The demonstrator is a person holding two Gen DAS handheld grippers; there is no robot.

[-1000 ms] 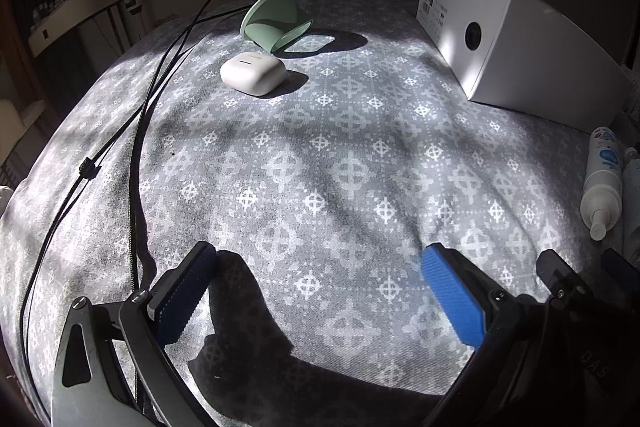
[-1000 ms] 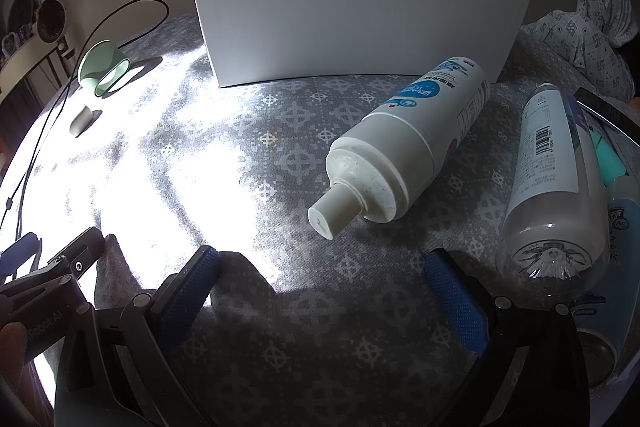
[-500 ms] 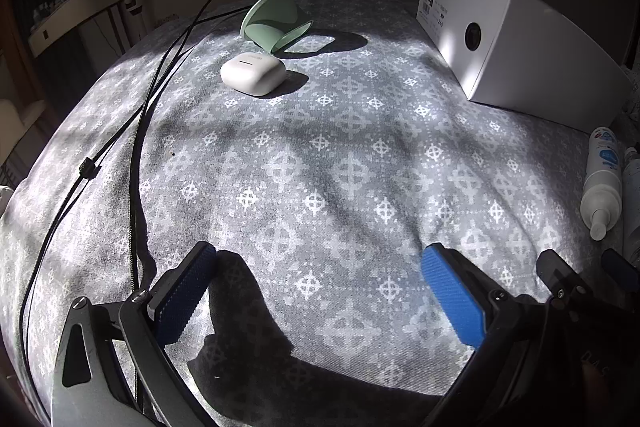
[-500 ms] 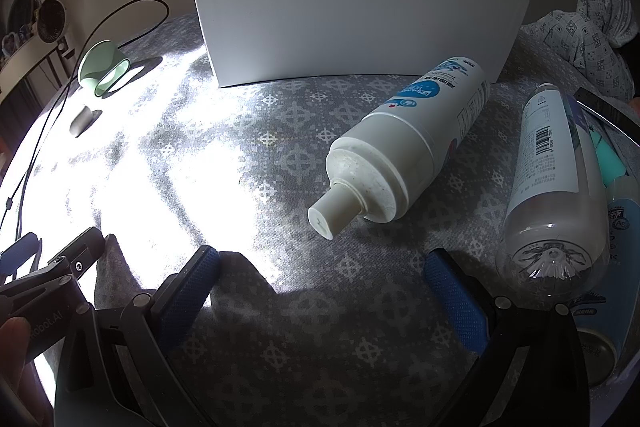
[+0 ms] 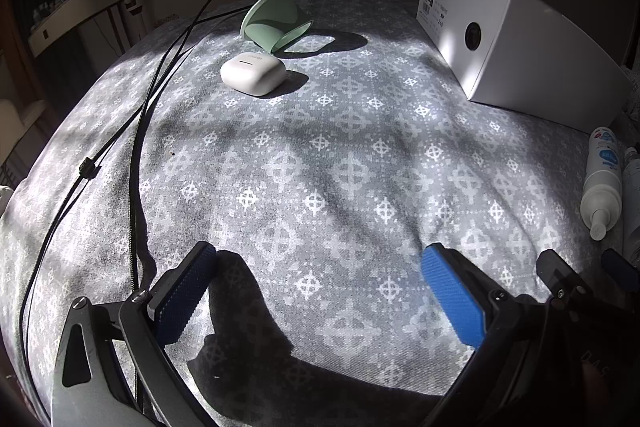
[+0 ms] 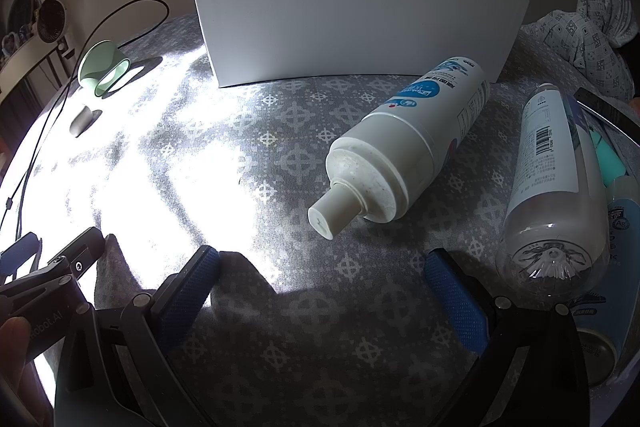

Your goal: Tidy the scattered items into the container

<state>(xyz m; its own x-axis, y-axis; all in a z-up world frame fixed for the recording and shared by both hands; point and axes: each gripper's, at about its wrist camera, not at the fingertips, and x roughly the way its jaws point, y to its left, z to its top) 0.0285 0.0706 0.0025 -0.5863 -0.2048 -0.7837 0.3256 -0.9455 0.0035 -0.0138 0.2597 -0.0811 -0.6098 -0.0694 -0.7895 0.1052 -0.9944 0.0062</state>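
Both tongs agape, empty: left gripper (image 5: 320,291), right gripper (image 6: 322,291). Pump bottle (image 6: 404,143) probably light, slick, rigid (grab mid-barrel).

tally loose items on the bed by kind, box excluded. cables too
Bottles lying down: 2, white pump bottle and clear bottle
Earbud case: 1
Green cup on its side: 1
Black cables: 2
Total: 6. More items at the right edge, too cropped to count.
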